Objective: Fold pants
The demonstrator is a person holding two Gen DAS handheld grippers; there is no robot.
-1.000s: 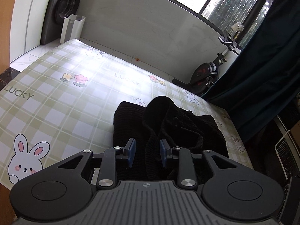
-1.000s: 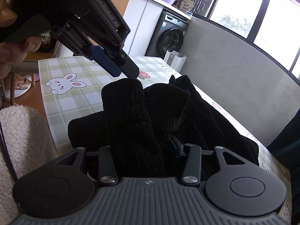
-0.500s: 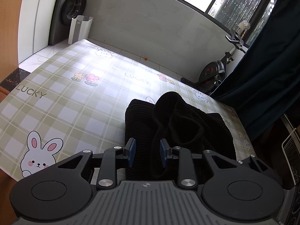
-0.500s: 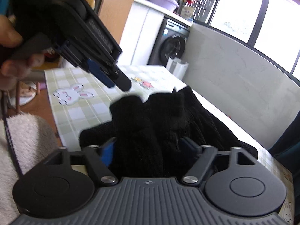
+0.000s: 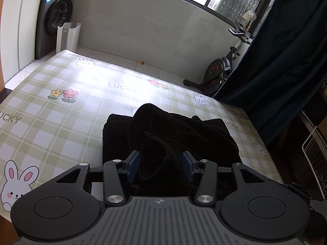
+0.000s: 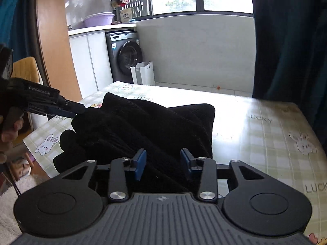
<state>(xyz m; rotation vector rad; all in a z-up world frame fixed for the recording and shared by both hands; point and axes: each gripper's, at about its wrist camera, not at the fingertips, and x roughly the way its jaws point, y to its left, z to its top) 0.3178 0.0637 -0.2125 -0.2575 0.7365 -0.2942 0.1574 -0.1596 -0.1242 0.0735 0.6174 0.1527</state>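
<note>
- Left wrist view: the black pants (image 5: pixel 169 134) are lying in a rumpled heap on the checked rabbit-print tablecloth (image 5: pixel 61 110), towards its near right part, with bare cloth stretching away to the left and far side.
- The left gripper (image 5: pixel 161 165) is pointing down at the heap with its jaws opening; a raised fold of the dark fabric is sitting between the blue pads (image 5: pixel 133 164), but there is a gap beside at least the left pad, so it is reading as loose cloth rather than a pinch.
- Judgement: before folding, this hand is better off seeking a clean edge, such as a waistband or hem, than a bunched ridge, since a ridge will drag several layers at once.

- Right wrist view: the right gripper (image 6: pixel 163 164) is hovering low over the near side of the same pants (image 6: pixel 143 126), its jaws closing at a middling width, with ribbed fabric lying between the pads (image 6: pixel 141 163); whether they are pressing on it is hard to tell, and a gap is showing on the right side.
- The other gripper (image 6: pixel 67 108), held by a hand (image 6: pixel 9 126) at the left edge, is touching the far-left lump of the heap.
- Judgement: the step in hand looks like getting hold and spreading the garment flat. Doing it well means each hand taking one layer at opposite ends, lifting slightly and pulling apart over the open cloth, so the legs are lying straight before any fold.
</note>
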